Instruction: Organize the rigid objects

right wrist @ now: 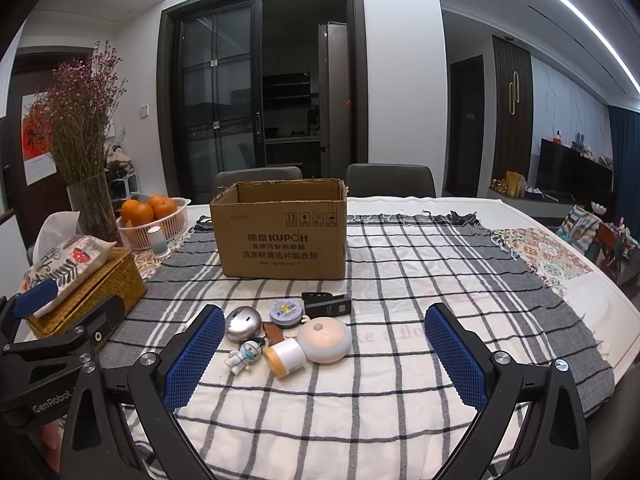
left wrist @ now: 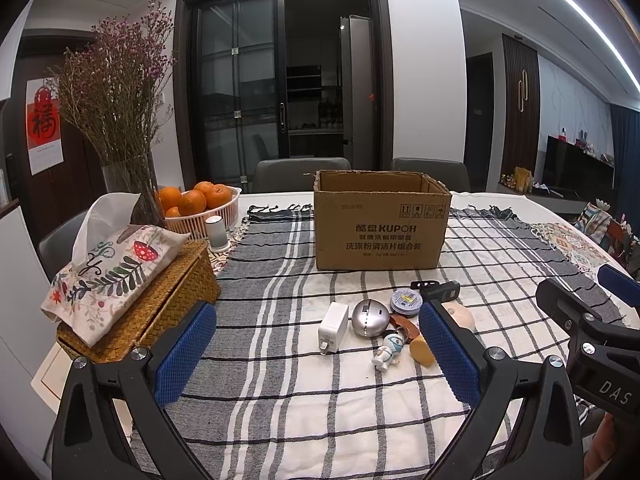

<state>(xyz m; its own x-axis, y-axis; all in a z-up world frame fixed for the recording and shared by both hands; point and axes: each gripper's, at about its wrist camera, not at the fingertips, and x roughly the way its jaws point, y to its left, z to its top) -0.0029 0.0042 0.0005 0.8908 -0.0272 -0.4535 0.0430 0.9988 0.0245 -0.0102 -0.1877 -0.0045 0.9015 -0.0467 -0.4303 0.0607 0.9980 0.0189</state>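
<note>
Left gripper: fingers spread wide, nothing between them, hovering over the near edge of the table. Right gripper: likewise wide open and empty, just beside the left one.

Cluster of small rigid items on the checked cloth, mid-table, between the grippers and the cardboard box, which stands open-topped toward the far edge.

Left to right in the cluster:
- white charger, prongs toward the near edge; probably light, flat sides offer the best hold.
- silver dome: smooth, likely slippery; take it low across the widest part.
- astronaut figurine, lying down; small limbs look fragile (grip the torso).
- round tin.
- small jar, on its side, may roll.
- pink round case.
- black clip device, nearest the box.
</note>
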